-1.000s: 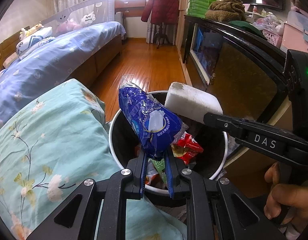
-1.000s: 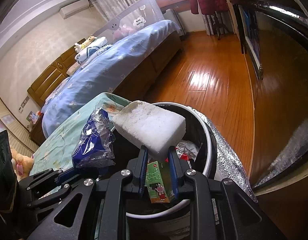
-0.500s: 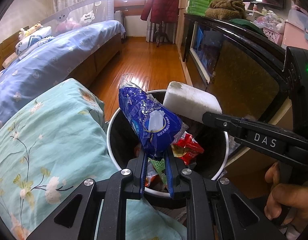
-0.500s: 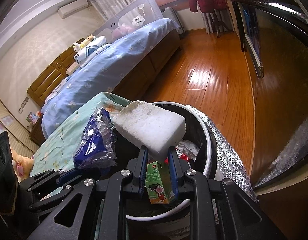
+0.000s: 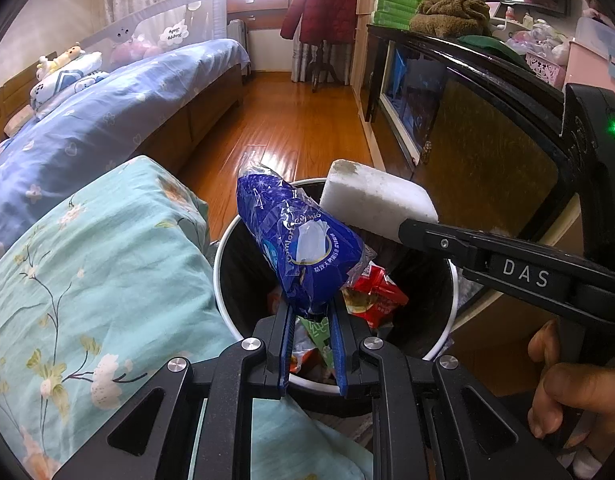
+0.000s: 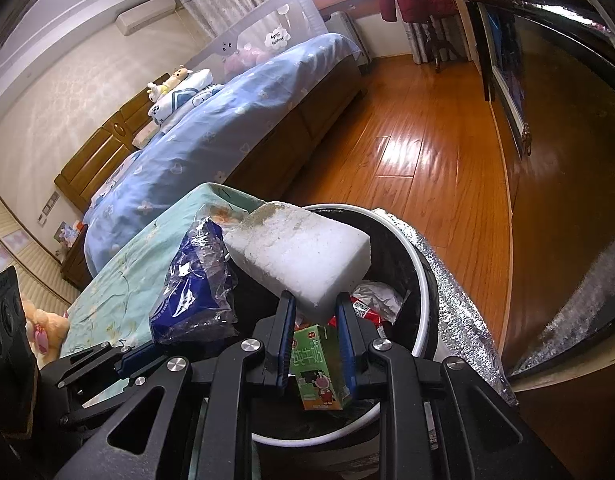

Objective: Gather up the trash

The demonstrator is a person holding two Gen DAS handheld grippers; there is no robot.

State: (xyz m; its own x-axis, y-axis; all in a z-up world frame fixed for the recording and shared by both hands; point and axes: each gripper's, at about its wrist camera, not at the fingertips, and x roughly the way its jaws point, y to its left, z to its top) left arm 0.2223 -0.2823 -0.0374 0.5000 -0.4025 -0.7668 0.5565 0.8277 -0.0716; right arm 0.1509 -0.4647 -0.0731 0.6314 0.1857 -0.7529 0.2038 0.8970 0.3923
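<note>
My left gripper [image 5: 311, 314] is shut on a crumpled blue plastic wrapper [image 5: 303, 248] and holds it above the round black bin with a white rim [image 5: 223, 300]. My right gripper [image 6: 314, 306] is shut on a white foam block [image 6: 299, 258] and holds it over the same bin [image 6: 421, 304]. The foam block [image 5: 377, 204] and the right gripper's arm [image 5: 523, 276] show at the right of the left wrist view. The blue wrapper [image 6: 195, 292] shows at the left of the right wrist view. The bin holds a red wrapper [image 5: 377, 294] and a green drink carton [image 6: 319, 368].
A teal flowered quilt [image 5: 87, 280] lies against the bin's left side. A bed with blue bedding [image 5: 107, 120] is behind it. A dark cabinet [image 5: 487, 152] runs along the right. Silver foil sheet [image 6: 463, 312] lies right of the bin. Wooden floor [image 5: 291, 128] stretches ahead.
The view of both grippers and the bin has shifted only slightly. Both grippers still hold their items over the bin.
</note>
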